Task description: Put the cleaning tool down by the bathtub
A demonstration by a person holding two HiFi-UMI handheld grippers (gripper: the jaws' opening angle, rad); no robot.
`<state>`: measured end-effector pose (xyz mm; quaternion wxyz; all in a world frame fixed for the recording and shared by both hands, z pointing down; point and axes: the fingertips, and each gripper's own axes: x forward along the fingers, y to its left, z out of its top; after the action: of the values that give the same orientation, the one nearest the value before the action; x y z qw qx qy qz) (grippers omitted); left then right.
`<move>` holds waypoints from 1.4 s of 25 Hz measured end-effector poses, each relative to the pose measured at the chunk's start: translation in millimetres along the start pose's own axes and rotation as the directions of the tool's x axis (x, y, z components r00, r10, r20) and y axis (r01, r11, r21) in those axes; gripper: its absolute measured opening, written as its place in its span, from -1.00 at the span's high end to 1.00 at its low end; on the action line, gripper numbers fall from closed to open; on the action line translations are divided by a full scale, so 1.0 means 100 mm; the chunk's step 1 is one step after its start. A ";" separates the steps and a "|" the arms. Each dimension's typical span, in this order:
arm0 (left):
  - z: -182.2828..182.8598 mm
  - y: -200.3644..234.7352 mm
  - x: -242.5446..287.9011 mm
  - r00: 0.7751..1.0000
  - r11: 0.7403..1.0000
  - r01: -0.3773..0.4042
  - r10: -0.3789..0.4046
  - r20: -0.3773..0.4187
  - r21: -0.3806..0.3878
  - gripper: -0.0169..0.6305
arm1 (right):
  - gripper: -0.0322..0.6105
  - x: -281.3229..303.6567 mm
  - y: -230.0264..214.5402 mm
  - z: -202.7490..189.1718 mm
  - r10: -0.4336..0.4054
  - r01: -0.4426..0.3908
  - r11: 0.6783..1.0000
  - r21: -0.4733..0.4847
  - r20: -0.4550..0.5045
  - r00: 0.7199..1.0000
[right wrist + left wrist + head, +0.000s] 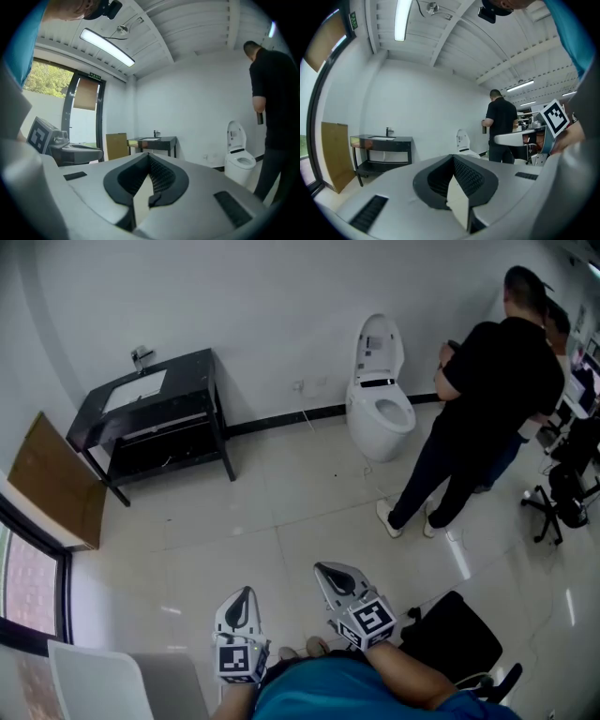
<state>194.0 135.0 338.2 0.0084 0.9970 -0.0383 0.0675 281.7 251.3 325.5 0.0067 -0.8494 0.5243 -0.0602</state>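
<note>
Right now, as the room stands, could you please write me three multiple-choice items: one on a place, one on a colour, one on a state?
1. In the head view, where is the toilet relative to the sink table?
A) to its left
B) to its right
C) on top of it

2. What colour is the sink table's frame?
A) black
B) red
C) white

3. How do the jaws of the right gripper stand?
A) shut, holding nothing
B) wide apart
C) closed on a brush

Answers:
1. B, it stands further right along the same wall.
2. A, the top and legs are black.
3. A, the jaws meet with nothing between them.
</note>
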 end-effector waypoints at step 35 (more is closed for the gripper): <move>0.09 -0.47 1.51 0.990 0.992 -0.125 0.127 -0.060 0.037 0.97 | 0.91 0.46 -1.70 0.06 0.073 -0.074 0.997 -0.014 -0.054 0.996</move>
<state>347.8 170.8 349.3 -0.0111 0.9900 -0.0997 0.0996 454.2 286.5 336.6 -0.0121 -0.8275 0.5558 -0.0784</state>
